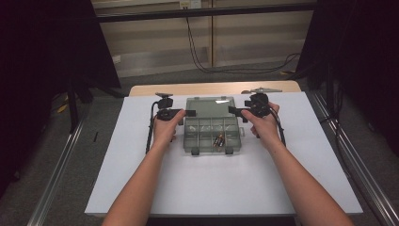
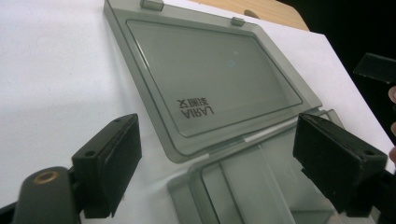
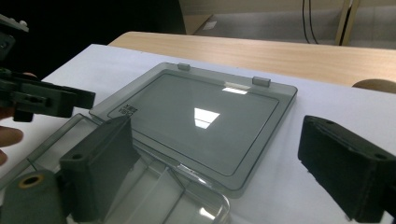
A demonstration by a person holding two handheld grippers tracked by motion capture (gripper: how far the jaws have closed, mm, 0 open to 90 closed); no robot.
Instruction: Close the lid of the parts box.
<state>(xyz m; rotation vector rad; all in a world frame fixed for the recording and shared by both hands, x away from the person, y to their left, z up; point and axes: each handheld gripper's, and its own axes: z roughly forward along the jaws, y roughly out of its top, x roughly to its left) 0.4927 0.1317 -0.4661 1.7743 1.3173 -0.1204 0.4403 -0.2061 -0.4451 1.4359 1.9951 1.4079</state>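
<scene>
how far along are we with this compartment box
Done: the box's lid already lies flat open on the white mat, and two batteries sit in a front compartment of the tray. In hand: the left claw and right claw flank the lid's hinge corners, jaws apart, gripping nothing. Left: probably swinging the lid shut and latching it.

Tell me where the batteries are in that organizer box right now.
In the high view, the batteries lie in a front compartment right of centre in the organizer box, nearer the right hand-held gripper.
</scene>
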